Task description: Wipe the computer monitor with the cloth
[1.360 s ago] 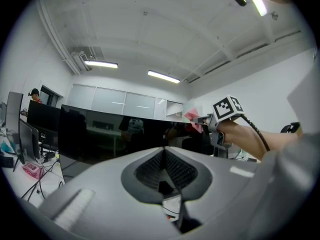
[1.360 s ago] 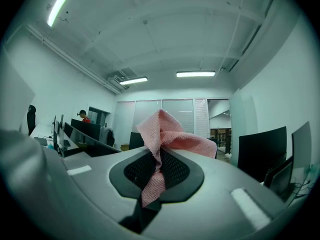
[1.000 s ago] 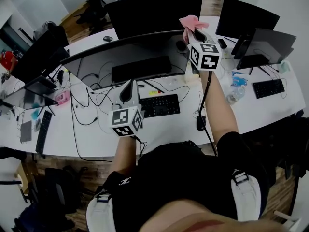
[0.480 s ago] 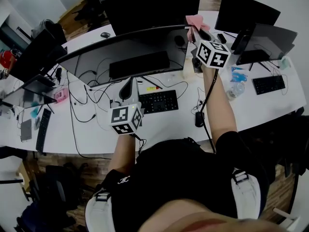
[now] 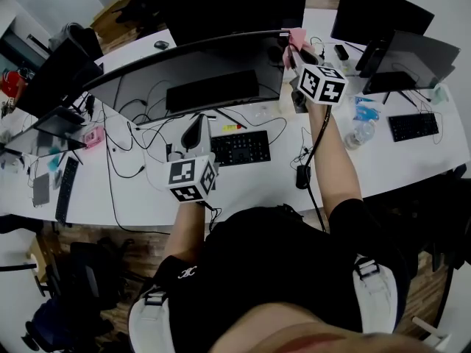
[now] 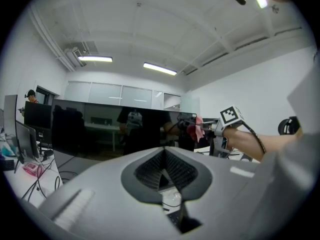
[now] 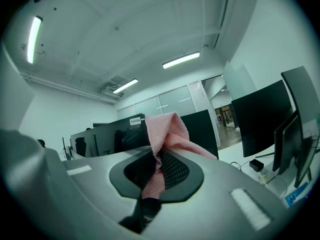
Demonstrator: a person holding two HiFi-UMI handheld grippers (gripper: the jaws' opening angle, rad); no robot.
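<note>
A wide curved dark monitor (image 5: 191,76) stands on the white desk (image 5: 250,190). My right gripper (image 5: 296,50) is at the monitor's top right corner, shut on a pink cloth (image 5: 296,38). In the right gripper view the cloth (image 7: 167,134) is pinched between the jaws of the right gripper (image 7: 159,164) and bunches above them, with the monitor (image 7: 115,136) just behind. My left gripper (image 5: 197,126) hovers lower, in front of the screen's middle, shut and holding nothing. The left gripper view looks over the left gripper (image 6: 164,171) at the dark screen (image 6: 100,129) and the pink cloth (image 6: 199,128).
A black keyboard (image 5: 241,147), a mouse (image 5: 302,176) and loose cables lie under the monitor. To the right are a water bottle (image 5: 359,134), more monitors (image 5: 372,13) and another keyboard (image 5: 413,126). More screens stand at the left and behind.
My right gripper with the cloth has come down slightly, onto the monitor's top right corner. The left gripper has hardly moved.
</note>
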